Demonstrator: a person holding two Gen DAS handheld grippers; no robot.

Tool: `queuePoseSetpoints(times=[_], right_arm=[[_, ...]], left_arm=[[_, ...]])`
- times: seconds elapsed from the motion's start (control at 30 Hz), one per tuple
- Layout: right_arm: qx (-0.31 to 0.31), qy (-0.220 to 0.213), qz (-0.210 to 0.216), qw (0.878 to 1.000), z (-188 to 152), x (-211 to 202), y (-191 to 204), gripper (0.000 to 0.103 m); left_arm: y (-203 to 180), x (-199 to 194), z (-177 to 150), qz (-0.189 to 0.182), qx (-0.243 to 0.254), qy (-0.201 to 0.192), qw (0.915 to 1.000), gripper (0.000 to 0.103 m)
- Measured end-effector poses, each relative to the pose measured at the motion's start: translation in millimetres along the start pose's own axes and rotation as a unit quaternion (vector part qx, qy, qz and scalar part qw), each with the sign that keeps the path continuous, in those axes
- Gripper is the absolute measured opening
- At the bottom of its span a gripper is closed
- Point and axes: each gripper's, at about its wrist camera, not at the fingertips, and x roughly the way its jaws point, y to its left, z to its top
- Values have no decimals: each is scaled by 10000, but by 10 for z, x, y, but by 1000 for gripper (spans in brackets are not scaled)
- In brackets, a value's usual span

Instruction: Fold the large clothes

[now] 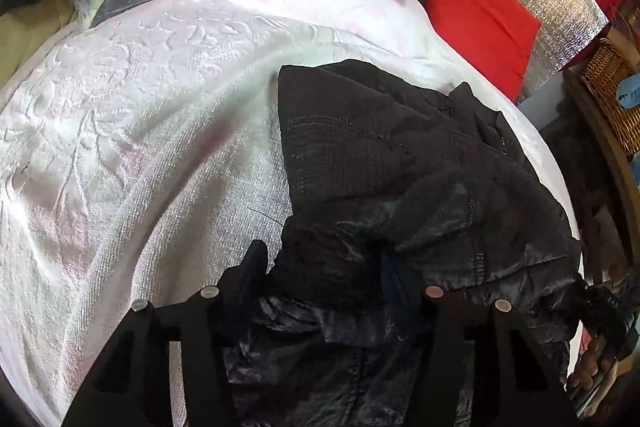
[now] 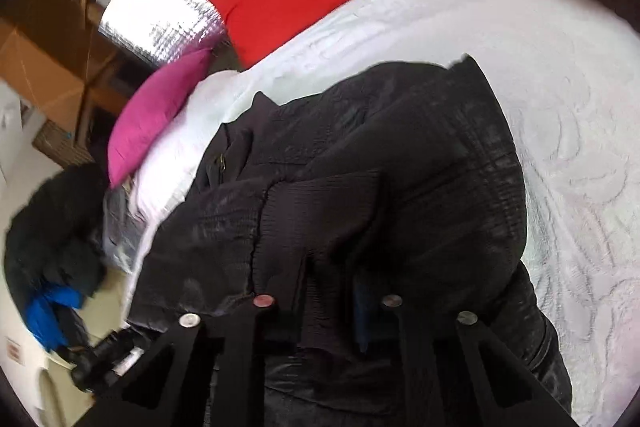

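The left gripper (image 1: 324, 267) stands half open with a fold of the black jacket (image 1: 384, 155) between its fingers. The right gripper (image 2: 332, 291) is nearly closed, pinching the jacket's ribbed cuff (image 2: 320, 211). The shiny, quilted jacket lies bunched on a white textured bedspread (image 1: 132, 115).
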Motion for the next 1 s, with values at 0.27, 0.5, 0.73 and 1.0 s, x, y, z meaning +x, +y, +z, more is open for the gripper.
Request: queuePoseSetpoints(times=[0.27, 0.5, 0.73, 1.0], right_arm=[[-206, -968, -191, 9949, -27, -550, 108, 11], [71, -810, -184, 9965, -16, -534, -25, 11], [577, -156, 398, 9974, 23, -358, -146, 16], [749, 279, 254, 9965, -17, -144, -278, 20]], left_arm=[[17, -91, -43, -67, 29, -49, 10000, 49], [23, -203, -72, 0, 168, -137, 9998, 47], [65, -243, -69, -24, 168, -173, 9997, 40], [77, -173, -23, -112, 29, -72, 9999, 49]])
